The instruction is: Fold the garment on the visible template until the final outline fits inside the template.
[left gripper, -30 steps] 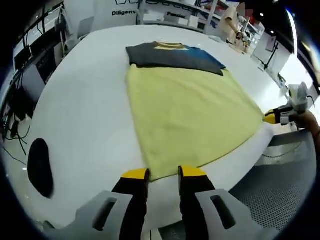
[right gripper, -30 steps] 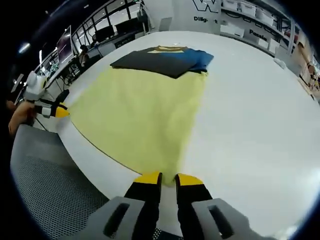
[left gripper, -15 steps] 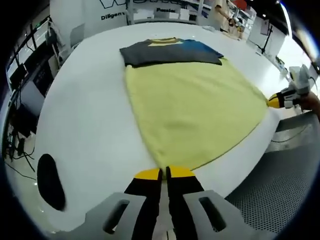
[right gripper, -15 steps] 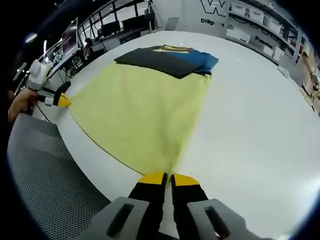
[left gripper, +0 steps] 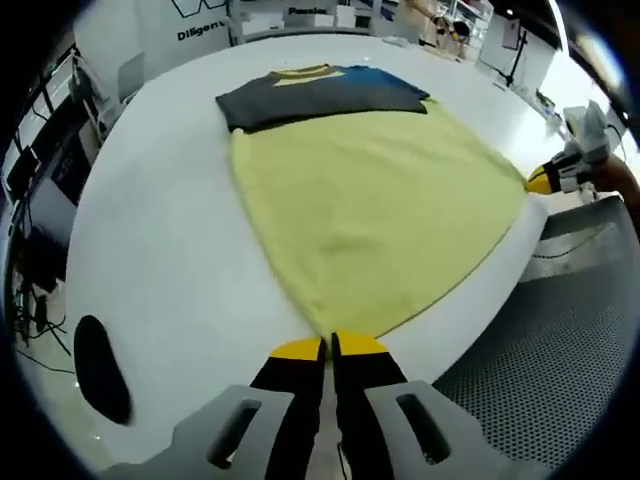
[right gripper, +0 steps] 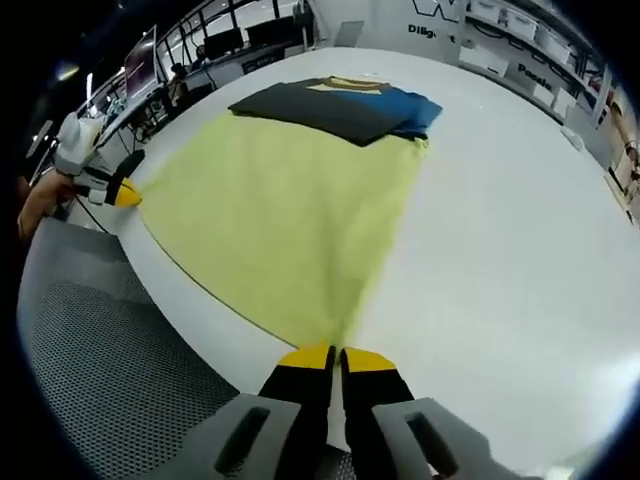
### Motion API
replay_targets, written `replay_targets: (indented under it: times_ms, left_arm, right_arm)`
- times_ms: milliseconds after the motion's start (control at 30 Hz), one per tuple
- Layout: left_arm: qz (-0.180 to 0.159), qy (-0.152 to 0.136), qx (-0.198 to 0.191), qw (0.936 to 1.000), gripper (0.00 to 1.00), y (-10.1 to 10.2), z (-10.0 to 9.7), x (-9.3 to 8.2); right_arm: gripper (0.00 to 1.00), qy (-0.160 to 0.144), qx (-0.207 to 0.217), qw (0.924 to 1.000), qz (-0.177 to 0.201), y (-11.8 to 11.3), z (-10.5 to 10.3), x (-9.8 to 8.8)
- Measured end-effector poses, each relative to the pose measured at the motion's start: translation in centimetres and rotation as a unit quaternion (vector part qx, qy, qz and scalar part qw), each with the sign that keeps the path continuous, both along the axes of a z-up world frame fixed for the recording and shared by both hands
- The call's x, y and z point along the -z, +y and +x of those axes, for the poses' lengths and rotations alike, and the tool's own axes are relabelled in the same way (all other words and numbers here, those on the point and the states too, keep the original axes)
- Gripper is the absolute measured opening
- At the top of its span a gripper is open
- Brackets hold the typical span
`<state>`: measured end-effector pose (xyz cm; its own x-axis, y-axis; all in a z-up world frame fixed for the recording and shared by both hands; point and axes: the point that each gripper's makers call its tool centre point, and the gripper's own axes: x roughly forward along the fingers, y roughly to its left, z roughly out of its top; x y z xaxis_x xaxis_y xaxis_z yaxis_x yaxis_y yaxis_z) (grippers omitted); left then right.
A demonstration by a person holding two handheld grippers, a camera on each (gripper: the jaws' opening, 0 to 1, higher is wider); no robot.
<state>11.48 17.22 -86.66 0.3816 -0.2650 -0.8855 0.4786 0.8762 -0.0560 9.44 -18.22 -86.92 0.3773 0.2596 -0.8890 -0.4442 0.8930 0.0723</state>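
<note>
We had both hand-held grippers, left [left gripper: 329, 346] and right [right gripper: 336, 354], clamped on near corners of shirt [left gripper: 370, 215]; it stretched away toward the dark garment [left gripper: 320, 95].

The garment [left gripper: 375, 215] is plain light yellow. Past it on the white table [left gripper: 160, 250] lie dark grey and blue clothes [left gripper: 320, 92].

White table [left gripper: 150, 250]: I count one spread yellow garment [left gripper: 370, 220], one folded dark-and-blue garment [left gripper: 320, 95] touching its far edge.
</note>
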Motion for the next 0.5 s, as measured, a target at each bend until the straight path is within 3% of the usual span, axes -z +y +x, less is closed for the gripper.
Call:
replay_targets:
  times_ms: [500]
  left_arm:
    - [-0.01, 0.05, -0.001, 0.9987, 0.04, -0.9, -2.5, 0.2]
  right_arm:
    - [0.0, 0.058, 0.004, 0.9982, -0.018, -0.8, -2.5, -0.4]
